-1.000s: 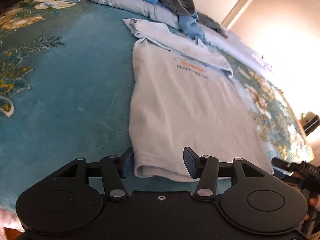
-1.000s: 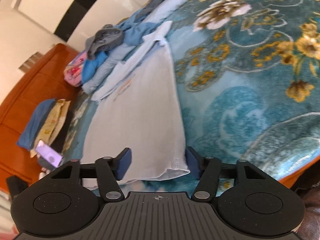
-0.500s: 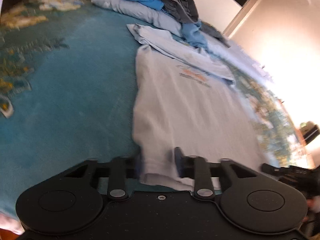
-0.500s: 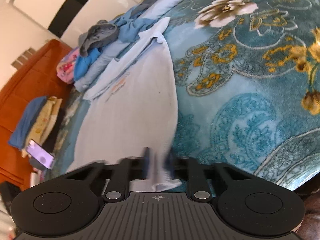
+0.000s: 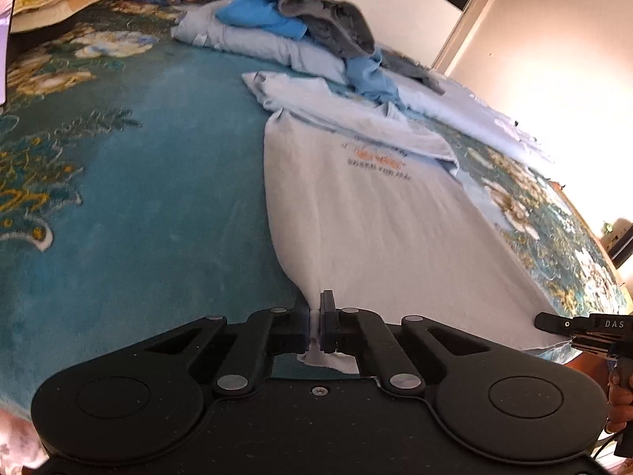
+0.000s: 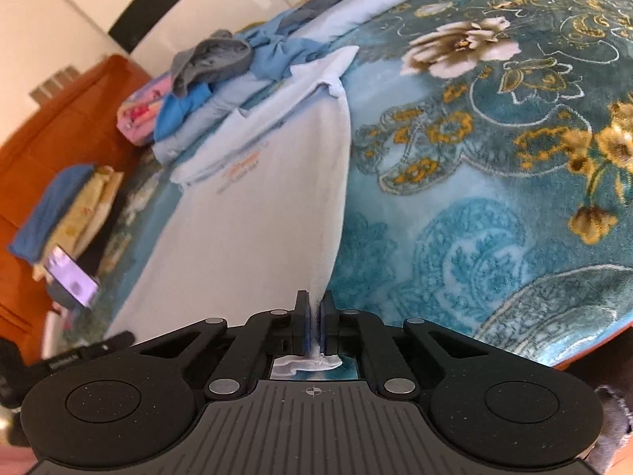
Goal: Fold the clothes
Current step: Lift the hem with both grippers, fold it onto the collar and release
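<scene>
A pale blue T-shirt (image 5: 364,213) with orange print lies flat on the teal flowered blanket (image 5: 130,206), sleeves folded in at the far end. My left gripper (image 5: 315,308) is shut on the shirt's near left hem corner, and the cloth rises in a pinched ridge toward it. The right gripper (image 6: 315,306) is shut on the near right hem corner of the same T-shirt (image 6: 253,221), lifting that edge slightly off the blanket (image 6: 494,182). The right gripper's tip also shows at the right edge of the left wrist view as a black bar (image 5: 569,322).
A heap of blue and grey clothes (image 5: 300,35) lies beyond the shirt's collar end. Folded bedding (image 6: 67,206) and a lit phone (image 6: 73,283) sit by an orange wooden headboard (image 6: 59,126). The blanket's edge drops off just right of the right gripper.
Both grippers went from open around the hem corners to shut on them. The right corner has lifted a little, drawing the cloth into a ridge.
</scene>
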A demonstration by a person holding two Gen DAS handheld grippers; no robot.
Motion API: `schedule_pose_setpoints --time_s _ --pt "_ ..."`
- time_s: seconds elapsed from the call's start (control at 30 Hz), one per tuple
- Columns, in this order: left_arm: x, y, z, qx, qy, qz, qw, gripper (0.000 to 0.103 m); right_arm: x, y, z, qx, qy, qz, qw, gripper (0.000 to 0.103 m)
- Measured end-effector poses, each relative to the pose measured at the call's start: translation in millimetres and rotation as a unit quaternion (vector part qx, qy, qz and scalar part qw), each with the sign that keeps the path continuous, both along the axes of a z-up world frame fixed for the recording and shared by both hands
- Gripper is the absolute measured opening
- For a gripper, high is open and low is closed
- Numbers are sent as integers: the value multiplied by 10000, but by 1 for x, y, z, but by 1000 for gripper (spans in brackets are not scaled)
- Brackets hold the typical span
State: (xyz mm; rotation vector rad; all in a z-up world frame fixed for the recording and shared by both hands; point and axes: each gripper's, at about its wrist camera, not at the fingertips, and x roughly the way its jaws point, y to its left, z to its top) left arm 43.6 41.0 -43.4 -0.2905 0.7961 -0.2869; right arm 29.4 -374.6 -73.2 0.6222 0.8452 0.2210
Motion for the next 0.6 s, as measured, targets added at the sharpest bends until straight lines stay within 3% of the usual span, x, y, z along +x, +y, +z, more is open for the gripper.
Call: schedule_pose_setpoints --time_s 0.1,0.3,0.6 --pt "6 4 10 -116 -183 -16 9998 2 4 -7 13 214 -278 -4 9994 3" --pt "33 12 43 -389 -822 -120 9958 2 32 -10 44 -50 -859 25 9963 3" --pt "125 -2 66 -315 -1367 -194 9899 2 138 -12 78 -386 -1180 -8 9923 3"
